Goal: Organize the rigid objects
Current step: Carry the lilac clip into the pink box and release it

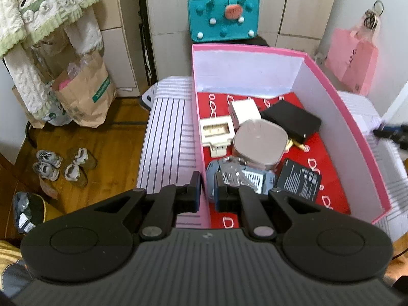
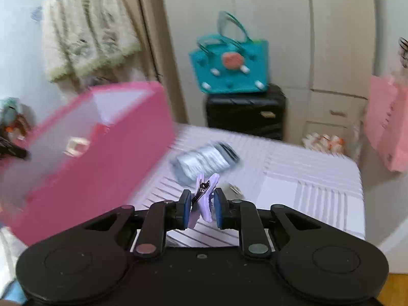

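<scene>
A lilac clip [image 2: 204, 199] is being pinched between the closed-in right gripper [image 2: 202, 210], above the striped cloth [image 2: 306, 178]. It is judged light, stiff and springy, best gripped across its flat sides. The pink box's [image 1: 357, 132] near wall is being clamped by the left gripper [image 1: 207, 191], nearly shut.

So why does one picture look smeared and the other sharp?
Right wrist view: motion blur smears the pink box and background, while the held purple clip stays sharp. Left wrist view: mostly crisp; fisheye bends the pink box edges.
</scene>
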Available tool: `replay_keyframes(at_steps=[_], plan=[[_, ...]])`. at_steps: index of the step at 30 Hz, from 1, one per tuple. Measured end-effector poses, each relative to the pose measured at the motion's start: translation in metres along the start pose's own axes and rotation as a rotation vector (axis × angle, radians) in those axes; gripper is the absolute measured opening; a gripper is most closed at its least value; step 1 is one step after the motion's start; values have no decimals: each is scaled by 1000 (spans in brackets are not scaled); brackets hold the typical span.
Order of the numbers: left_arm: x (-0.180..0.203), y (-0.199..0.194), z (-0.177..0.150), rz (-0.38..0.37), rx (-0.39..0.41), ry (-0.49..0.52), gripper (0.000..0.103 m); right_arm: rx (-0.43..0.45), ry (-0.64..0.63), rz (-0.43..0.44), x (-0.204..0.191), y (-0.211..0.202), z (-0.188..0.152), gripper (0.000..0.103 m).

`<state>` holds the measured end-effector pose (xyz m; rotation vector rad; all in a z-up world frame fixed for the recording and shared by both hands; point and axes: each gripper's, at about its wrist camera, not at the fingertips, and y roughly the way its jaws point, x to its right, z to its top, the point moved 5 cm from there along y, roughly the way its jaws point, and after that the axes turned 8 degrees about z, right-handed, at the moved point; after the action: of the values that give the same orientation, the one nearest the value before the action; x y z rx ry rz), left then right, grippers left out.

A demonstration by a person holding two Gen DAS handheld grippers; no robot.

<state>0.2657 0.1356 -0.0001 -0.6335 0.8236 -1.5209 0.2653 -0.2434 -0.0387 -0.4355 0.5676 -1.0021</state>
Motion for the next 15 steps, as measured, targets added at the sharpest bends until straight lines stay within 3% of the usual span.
replay_keyframes(at_steps=[6, 10, 15], plan=[[0, -9, 3, 8, 35, 29, 6, 16, -97, 197, -66, -16, 46, 23], [-3, -11, 6, -1, 38, 27, 5, -106, -150, 372, -114, 8, 67, 23], [-4, -9, 7, -11, 27, 15, 5, -273, -171, 475, -158, 63, 73, 23]])
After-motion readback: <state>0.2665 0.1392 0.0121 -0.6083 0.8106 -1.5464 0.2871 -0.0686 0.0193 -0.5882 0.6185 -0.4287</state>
